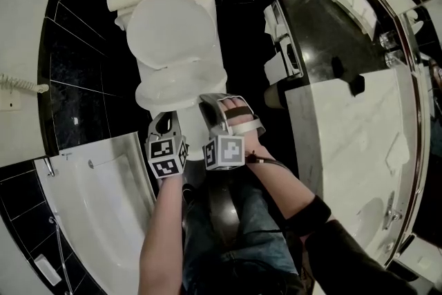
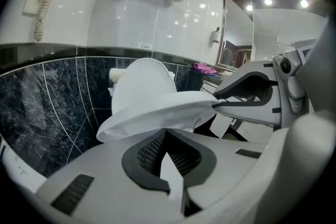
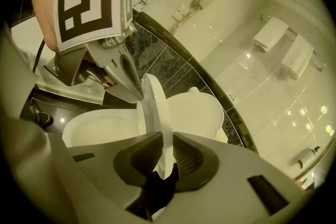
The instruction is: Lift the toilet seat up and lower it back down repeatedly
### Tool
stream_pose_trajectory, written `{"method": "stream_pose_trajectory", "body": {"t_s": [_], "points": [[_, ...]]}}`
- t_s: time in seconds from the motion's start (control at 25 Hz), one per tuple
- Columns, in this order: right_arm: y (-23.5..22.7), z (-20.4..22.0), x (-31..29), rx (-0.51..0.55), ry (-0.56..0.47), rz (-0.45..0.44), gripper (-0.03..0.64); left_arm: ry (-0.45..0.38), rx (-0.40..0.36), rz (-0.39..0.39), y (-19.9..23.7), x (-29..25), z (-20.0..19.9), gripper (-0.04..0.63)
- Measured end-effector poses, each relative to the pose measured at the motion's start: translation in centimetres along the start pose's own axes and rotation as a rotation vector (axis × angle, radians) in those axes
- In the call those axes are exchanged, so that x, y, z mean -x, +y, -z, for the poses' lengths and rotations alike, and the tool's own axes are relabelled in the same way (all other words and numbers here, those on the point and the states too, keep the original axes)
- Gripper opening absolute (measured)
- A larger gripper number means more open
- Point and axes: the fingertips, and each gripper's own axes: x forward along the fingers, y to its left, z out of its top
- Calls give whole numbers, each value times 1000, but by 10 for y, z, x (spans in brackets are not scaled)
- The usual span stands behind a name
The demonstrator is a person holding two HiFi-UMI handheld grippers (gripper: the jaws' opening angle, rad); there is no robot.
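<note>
The right gripper (image 3: 161, 164) is squeezed shut on the front edge of the toilet seat (image 3: 155, 115). The seat is partway up, tipped above the bowl (image 3: 97, 128), so I think this grip is for swinging it. The left gripper (image 2: 170, 162) sits just under the seat with its jaws a little apart. Something white shows in the gap, but I cannot tell what. Behind the seat the lid (image 2: 140, 84) stands up, so there is room to lift. A bathtub (image 1: 103, 207) is close to the left gripper, and a counter (image 1: 356, 141) is close to the right one.
</note>
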Motion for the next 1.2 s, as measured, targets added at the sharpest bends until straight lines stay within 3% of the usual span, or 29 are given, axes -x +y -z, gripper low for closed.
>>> {"method": "stream_pose_trajectory", "body": {"t_s": [0.36, 0.56, 0.68, 0.84, 1.2], "points": [[51, 14, 15, 29, 61, 10, 86, -21, 67, 27, -11, 16, 33, -12], [93, 23, 39, 20, 106, 0, 87, -7, 86, 60, -17, 23, 72, -12], [121, 31, 67, -82, 132, 11, 86, 4, 76, 80, -21, 28, 97, -12], [153, 46, 96, -247, 163, 41, 22, 19, 49, 98, -33, 33, 129, -14], [202, 114, 106, -506, 112, 76, 18, 6, 17, 21, -42, 20, 197, -14]]}}
